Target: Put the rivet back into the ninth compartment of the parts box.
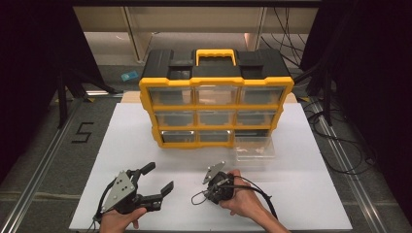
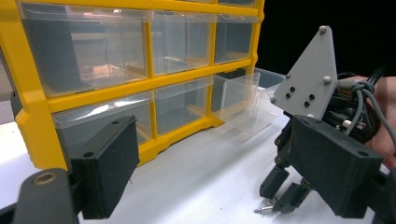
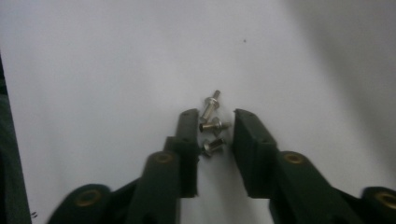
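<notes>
three screws (image 3: 212, 128) lie between the right gripper's (image 3: 215, 133) nearly clenched fingers; left gripper (image 1: 156, 180) released.

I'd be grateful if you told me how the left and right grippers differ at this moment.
The left gripper lies nearly level with jaws wide apart and nothing between them; the right gripper points down at the table, jaws drawn close around three small screws. Whether its pads press them is unclear. Both are black, two-jawed and hand-held.
</notes>
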Available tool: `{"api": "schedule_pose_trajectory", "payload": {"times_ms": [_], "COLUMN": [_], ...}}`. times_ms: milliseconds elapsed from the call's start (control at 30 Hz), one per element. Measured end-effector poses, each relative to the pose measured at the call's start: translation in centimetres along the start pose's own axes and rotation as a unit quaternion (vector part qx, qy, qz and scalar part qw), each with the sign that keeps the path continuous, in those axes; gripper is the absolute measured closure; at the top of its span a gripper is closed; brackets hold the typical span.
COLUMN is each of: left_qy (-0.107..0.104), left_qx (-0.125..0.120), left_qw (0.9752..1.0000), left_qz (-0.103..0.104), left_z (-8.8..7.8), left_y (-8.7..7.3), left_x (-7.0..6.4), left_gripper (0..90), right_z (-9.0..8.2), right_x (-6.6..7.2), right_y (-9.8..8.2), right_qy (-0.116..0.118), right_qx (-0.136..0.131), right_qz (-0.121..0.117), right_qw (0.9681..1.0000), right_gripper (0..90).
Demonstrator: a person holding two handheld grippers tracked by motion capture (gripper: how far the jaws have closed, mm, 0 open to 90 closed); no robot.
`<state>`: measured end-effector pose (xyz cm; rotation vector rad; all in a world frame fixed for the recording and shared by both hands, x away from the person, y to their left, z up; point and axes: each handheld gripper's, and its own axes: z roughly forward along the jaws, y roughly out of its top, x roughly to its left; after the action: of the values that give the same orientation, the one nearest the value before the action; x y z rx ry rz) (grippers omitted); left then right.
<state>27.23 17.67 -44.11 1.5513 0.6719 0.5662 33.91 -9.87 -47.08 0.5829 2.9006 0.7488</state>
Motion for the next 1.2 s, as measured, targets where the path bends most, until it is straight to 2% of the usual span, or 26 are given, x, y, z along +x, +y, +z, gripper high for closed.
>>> {"api": "schedule_pose_trajectory", "payload": {"times_ms": [67, 433, 633, 900, 933, 1000, 1067, 1200], "left_qy": [-0.001, -0.002, -0.002, -0.002, -0.002, -0.002, -0.002, -0.002], "left_qx": [0.0, -0.002, -0.002, -0.001, 0.0, -0.001, -0.001, -0.001], "left_qw": [1.0, 1.0, 1.0, 1.0, 1.0, 1.0, 1.0, 1.0], "left_qz": [-0.002, -0.001, 0.001, 0.003, 0.002, 0.0, 0.003, 0.003], "left_z": [0.0, -0.1, 0.0, 0.0, 0.0, 0.0, 0.0, 0.0], "left_y": [0.0, 0.1, 0.1, 0.1, 0.1, 0.1, 0.1, 0.1], "left_x": [-0.1, -0.1, -0.1, -0.1, -0.1, -0.1, -0.1, -0.1], "left_gripper": [16.0, 16.1, 16.0, 16.1, 16.1, 16.1, 16.1, 16.1], "right_z": [-0.1, -0.6, -2.1, -3.8, -4.0, -5.1, -5.3, -7.1], "right_x": [0.0, -0.3, -0.8, -1.1, -1.1, -1.3, -1.3, -1.6], "right_y": [-0.1, -0.4, -0.4, -0.1, -0.1, 0.1, 0.1, 0.1], "right_qy": [0.004, 0.004, -0.004, -0.009, -0.015, -0.015, -0.017, -0.035], "right_qx": [0.001, -0.01, -0.04, -0.059, -0.062, -0.082, -0.085, -0.099], "right_qz": [0.003, 0.007, 0.013, 0.016, 0.015, 0.01, 0.009, 0.018], "right_qw": [1.0, 0.9999, 0.9991, 0.9981, 0.9978, 0.9965, 0.9962, 0.9943], "right_gripper": [78.9, 79.2, 79.3, 79.2, 79.2, 79.2, 79.2, 79.2]}}
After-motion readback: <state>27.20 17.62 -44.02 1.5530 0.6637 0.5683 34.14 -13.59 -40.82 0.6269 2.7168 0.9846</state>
